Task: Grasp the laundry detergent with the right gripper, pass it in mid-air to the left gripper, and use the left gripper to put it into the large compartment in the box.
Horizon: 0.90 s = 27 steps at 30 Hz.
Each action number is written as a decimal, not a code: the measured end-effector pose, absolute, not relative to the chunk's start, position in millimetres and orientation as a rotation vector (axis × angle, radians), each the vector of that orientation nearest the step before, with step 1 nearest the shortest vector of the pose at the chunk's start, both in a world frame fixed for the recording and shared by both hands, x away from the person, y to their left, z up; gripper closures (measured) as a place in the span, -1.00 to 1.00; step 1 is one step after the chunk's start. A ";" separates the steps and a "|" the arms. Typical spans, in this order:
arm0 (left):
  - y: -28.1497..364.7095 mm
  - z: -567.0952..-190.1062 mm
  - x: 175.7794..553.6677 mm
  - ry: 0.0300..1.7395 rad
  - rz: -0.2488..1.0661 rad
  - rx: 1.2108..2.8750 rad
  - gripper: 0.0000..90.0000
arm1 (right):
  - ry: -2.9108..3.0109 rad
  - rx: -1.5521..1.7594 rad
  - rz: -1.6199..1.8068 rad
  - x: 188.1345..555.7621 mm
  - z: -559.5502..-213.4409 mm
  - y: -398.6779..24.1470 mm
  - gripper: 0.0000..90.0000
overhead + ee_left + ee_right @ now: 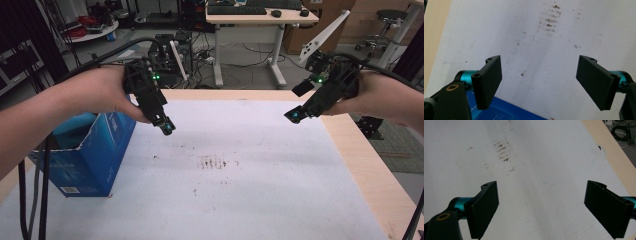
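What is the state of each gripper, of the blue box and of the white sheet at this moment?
Left gripper: open, fingers wide apart, holding nothing, above the sheet.
Right gripper: open, fingers wide apart, holding nothing, above the sheet.
Blue box: upright at the table's left side, top torn open.
White sheet: lying flat, stained with brown marks near the middle.

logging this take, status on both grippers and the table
Left gripper open, empty. Right gripper open, empty. Torn blue cardboard box at table's left edge. Stained white mat bare between them.
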<state>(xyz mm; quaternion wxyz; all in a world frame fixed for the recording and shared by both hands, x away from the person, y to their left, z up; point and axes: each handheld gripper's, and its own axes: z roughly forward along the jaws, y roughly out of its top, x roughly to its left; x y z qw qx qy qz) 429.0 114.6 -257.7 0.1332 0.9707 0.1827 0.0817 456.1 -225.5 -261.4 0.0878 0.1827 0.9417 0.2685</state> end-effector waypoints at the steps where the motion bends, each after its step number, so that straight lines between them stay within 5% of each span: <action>1: 115.1 -257.7 429.1 0.538 0.240 2.814 -0.53 | 2.805 0.542 0.802 456.7 -261.6 -225.6 -0.74; 27: 114.4 -260.6 431.3 0.537 0.227 2.817 -0.53 | 2.831 0.552 0.779 461.1 -266.8 -226.9 -0.74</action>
